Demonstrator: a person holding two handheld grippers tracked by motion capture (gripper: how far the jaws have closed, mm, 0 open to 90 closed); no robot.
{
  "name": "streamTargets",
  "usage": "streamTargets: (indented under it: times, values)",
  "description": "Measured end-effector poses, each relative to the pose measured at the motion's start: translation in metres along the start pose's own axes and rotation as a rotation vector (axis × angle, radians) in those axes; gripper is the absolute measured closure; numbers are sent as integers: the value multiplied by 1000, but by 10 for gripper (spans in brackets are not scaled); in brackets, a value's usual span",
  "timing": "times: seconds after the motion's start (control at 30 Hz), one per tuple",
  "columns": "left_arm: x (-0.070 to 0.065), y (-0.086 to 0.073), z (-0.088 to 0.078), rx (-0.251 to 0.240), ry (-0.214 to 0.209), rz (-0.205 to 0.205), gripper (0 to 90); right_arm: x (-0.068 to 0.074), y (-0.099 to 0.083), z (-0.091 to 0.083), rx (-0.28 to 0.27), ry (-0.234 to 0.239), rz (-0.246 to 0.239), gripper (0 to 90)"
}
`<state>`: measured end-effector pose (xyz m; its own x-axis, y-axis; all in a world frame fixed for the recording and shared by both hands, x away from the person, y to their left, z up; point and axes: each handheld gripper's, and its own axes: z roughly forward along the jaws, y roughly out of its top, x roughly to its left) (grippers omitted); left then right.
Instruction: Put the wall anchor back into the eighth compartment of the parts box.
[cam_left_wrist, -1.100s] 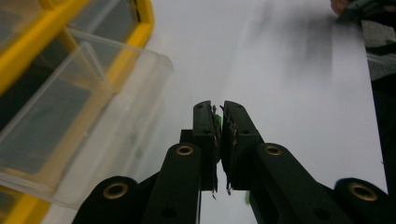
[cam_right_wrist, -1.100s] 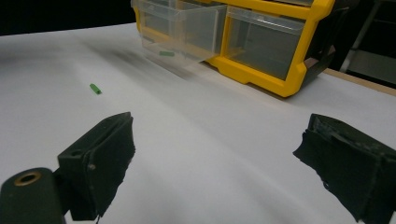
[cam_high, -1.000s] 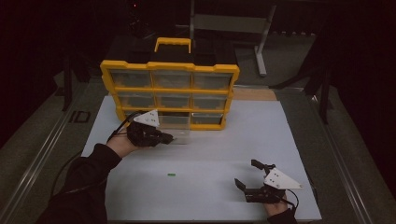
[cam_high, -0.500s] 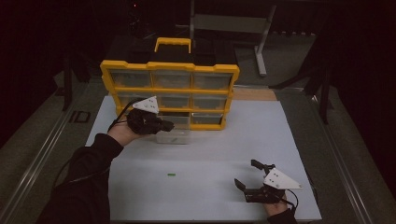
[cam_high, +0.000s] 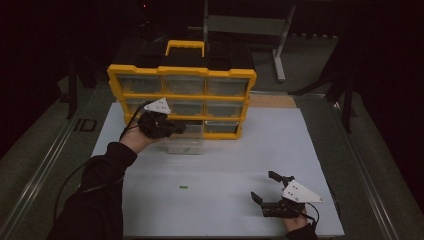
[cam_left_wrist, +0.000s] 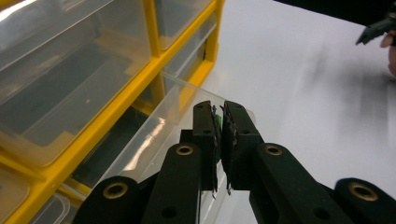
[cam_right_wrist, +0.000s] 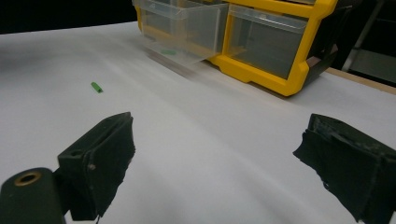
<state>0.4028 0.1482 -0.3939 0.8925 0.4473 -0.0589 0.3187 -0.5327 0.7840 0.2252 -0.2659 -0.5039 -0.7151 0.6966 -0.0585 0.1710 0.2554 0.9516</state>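
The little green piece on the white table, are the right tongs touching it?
Apart. High view: the green piece lies alone on bare table, with the right tongs well off to its side.

Yellow organiser (cam_high: 181, 95), clear drawer (cam_high: 186, 145), green piece (cam_high: 183, 188)

High view overhead, gripper views close, seemingly sharing organizer (cam_high: 182, 92)

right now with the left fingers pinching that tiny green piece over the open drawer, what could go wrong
1. The green piece sits at the very tips of the left gripper; it could slip and land outside the clear drawer.
2. The drawer is pulled far out of the yellow organizer; a bump might tip it out.
3. A second green piece lies loose on the white table and could be swept aside.
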Motion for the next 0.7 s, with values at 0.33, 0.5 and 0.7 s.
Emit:
streamTargets:
  times: [0.33,0.5,0.7]
  values:
    - [5,-9,15,36,29,-47,843,0,-1,1,8,8,-2,90]
    - [9,-12,22,61,59,-97,843,0,-1,1,10,9,0,90]
    - [12,-16,30,103,84,-131,842,0,-1,1,11,10,0,90]
